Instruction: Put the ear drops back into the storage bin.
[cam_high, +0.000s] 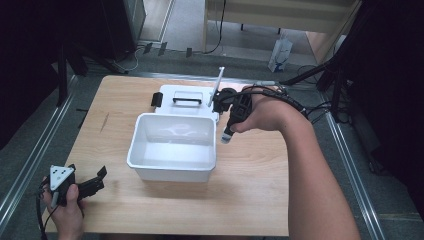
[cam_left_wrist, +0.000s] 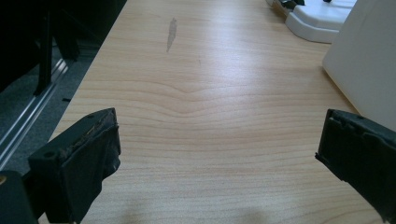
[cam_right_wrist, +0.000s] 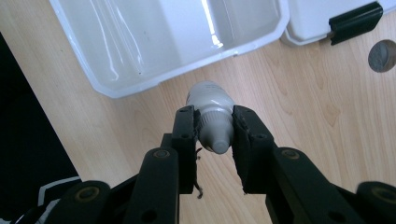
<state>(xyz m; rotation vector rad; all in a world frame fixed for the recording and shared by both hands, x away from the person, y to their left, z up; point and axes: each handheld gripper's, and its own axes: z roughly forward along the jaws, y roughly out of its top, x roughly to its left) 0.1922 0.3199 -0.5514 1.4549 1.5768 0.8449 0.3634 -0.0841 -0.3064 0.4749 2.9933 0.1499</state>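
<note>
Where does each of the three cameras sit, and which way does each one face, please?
High view: above the person's side, looking forward and down on the table; both forearms show.
Left gripper view: rides the left gripper, looking level across the wood; open jaws show.
Right gripper view: rides the right gripper, looking down; jaws clamp a small bottle.
Shared: the white bin, its lid.

Your right gripper (cam_right_wrist: 214, 128) holds the small bottle (cam_right_wrist: 212, 114) above the table (cam_high: 250, 200), just right of the open bin (cam_high: 172, 145). Lid (cam_high: 182, 97) lies behind the bin. Your left gripper (cam_high: 92, 181) sits near-left, well apart.
</note>
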